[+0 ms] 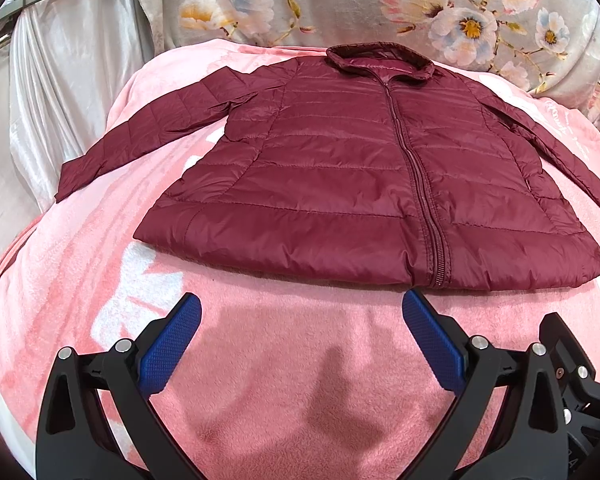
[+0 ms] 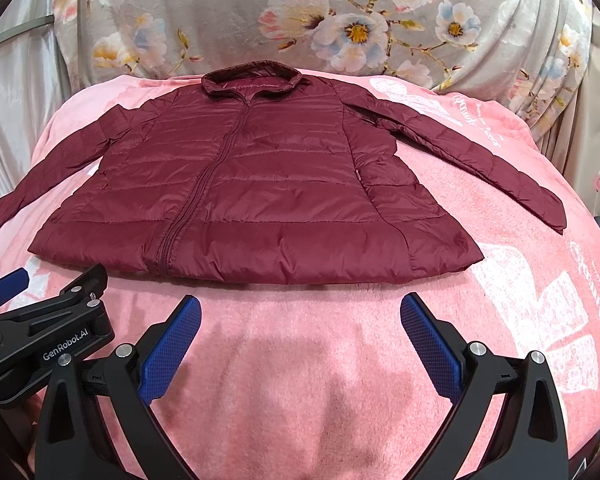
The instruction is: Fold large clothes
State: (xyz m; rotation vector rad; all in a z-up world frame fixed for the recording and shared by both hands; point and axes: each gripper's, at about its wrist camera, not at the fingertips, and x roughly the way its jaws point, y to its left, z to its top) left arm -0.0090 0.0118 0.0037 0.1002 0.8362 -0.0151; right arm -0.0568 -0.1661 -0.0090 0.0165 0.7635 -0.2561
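The left gripper [image 1: 302, 304] has its blue-padded fingers [image 1: 171, 344] spread wide apart, holding nothing, above the pink blanket [image 1: 260, 380] just short of the jacket hem. The right gripper [image 2: 300, 304] is the same: fingers [image 2: 432, 344] wide apart and empty, over the blanket just before the hem, with the left gripper visible close beside it at the lower left. Beyond both lies the maroon quilted jacket [image 2: 260, 184], flat and front up, zipped closed, collar [image 2: 252, 78] at the far end, both sleeves stretched outward. Behind the blanket hangs a grey floral cloth [image 2: 300, 20].
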